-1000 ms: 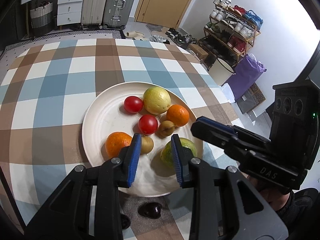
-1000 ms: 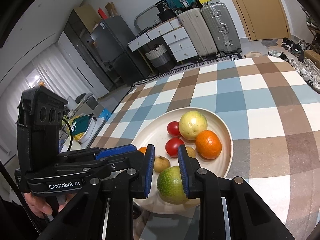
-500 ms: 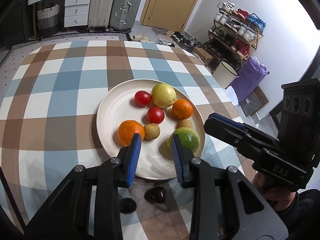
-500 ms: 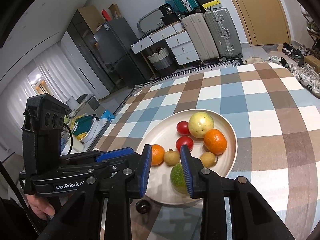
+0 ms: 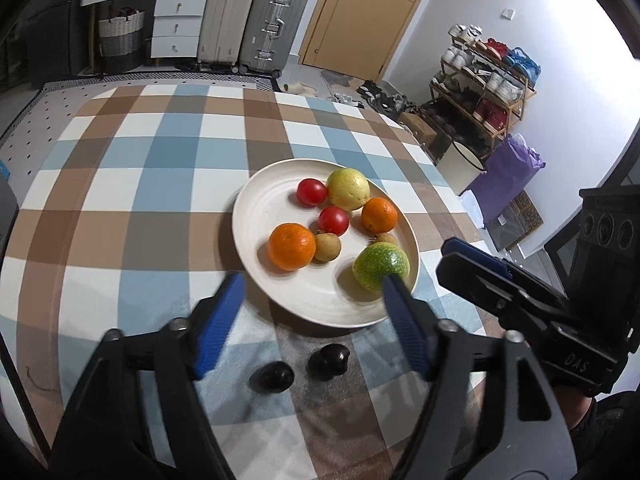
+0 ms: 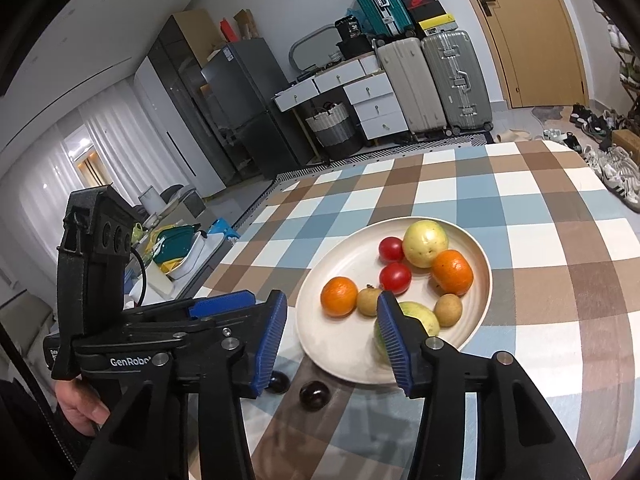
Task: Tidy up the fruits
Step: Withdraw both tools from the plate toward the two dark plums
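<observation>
With both claws, left gripper (image 5: 310,320) and right gripper (image 6: 330,338), just opened, wide and empty, lower onto dark fruits (image 5: 327,359) at 6 o'clock off the plate (image 5: 256,216), straddle one, close gently.

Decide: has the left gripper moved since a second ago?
Yes. The left gripper has drawn back from the plate, its tips now at the near rim, no longer over it. Its jaws have just been opening, empty.
</observation>
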Demonstrator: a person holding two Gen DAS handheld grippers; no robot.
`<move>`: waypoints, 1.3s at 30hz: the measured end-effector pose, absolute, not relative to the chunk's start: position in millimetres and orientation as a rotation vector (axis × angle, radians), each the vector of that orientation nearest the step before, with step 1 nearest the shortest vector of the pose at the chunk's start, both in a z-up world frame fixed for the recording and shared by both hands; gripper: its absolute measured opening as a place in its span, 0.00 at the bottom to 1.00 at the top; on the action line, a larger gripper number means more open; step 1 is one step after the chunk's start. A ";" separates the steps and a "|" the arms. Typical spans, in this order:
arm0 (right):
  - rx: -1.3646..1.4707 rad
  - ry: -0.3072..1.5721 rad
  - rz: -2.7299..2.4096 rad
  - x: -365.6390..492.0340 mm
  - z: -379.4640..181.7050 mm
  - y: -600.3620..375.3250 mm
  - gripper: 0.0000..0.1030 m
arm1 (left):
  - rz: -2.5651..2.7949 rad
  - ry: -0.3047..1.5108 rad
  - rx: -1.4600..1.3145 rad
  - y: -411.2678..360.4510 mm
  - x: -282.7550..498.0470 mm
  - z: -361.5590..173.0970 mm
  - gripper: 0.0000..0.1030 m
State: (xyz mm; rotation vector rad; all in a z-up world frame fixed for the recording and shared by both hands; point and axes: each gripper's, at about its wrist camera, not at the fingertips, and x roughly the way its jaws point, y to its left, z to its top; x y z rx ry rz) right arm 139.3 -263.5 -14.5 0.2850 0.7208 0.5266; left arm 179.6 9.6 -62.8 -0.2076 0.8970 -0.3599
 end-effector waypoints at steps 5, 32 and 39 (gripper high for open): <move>0.281 0.694 0.537 127.4 -13.9 -259.2 0.69 | -0.345 0.889 -0.212 19.5 166.6 -60.3 0.78; 0.278 0.730 0.490 84.4 -52.5 -249.5 0.98 | -0.220 0.981 -0.180 36.9 138.3 -120.4 0.99; 0.281 0.748 0.491 85.2 -58.5 -248.3 0.98 | -0.246 0.996 -0.165 29.8 146.4 -133.2 0.97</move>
